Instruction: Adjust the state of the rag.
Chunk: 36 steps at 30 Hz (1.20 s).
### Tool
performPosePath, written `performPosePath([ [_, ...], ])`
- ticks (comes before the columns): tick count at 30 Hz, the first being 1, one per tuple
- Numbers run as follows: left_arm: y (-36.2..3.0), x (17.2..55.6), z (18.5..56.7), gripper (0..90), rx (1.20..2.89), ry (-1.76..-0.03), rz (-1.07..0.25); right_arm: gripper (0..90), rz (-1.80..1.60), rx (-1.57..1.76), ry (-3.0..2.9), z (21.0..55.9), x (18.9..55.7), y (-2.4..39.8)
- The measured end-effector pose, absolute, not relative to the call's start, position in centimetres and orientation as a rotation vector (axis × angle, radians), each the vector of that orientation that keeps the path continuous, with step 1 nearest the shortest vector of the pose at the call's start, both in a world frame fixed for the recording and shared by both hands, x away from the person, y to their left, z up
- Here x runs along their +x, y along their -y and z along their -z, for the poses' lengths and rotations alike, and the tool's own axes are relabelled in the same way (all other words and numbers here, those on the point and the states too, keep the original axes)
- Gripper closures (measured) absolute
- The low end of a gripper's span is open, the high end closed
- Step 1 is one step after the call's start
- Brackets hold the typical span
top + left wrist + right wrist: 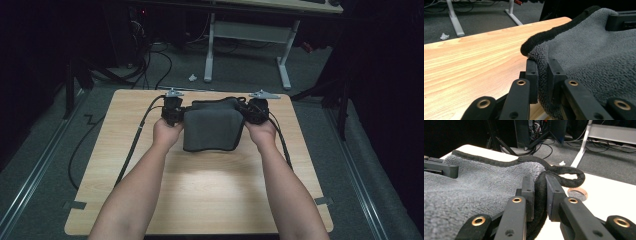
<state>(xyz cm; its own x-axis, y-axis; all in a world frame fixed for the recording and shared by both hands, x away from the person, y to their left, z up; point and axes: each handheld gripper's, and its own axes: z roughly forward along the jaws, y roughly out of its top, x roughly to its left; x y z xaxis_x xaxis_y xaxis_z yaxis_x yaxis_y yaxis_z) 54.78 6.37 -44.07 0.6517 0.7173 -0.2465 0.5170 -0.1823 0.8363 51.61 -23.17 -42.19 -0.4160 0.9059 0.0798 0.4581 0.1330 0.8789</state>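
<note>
High view: dark grey terry towel with black piping (210,129), folded, lying on the far half of the light wooden bench (200,195), roughly midway between left and right. Left gripper (176,116) at the towel's left edge, right gripper (251,114) at its right edge, each held in a hand, forearms coming in from the near side. Black cables trailing from both grippers, the left one across the bench toward the near left. Beyond the far edge, grey carpet floor (240,70) and the white legs of a desk (210,50).

Left gripper view: jaws of the left gripper (543,71) close together with a fold of the grey towel (594,52) between them, pads pressing the pile just below the black piping. Towel spreading away to the right, bare wooden bench (474,60) to the left. Small white scrap of paper (444,36) on the floor at the far left.

Right gripper view: jaws of the right gripper (539,187) pinching the towel's black piped edge, which bulges up between the pads and loops off to the right. Grey towel (474,190) stretching left. Small round copper-rimmed disc (577,193) on the bench (614,195), just right of the jaws, near the piping loop.
</note>
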Motion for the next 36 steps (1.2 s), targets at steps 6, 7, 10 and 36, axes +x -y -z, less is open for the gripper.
performPosePath([
  [6, -6.5, 54.8, 44.0, 78.1, 1.842, -0.987, -0.244, 77.8, -1.236, 1.307, -1.927, 42.1, 51.7, 23.1],
  [7, -6.5, 54.8, 44.0, 76.8, 1.84, -0.993, -0.242, 76.6, -1.238, 1.308, -1.926, 42.1, 51.7, 23.1],
  [10, -6.6, 54.8, 43.8, 73.2, 1.838, -0.996, -0.25, 73.9, -1.243, 1.315, -1.919, 41.9, 51.7, 23.3],
  [36, -8.2, 54.3, 41.9, 63.4, 1.779, -1.022, -0.314, 65.7, -1.225, 1.303, -1.863, 40.4, 51.4, 24.3],
])
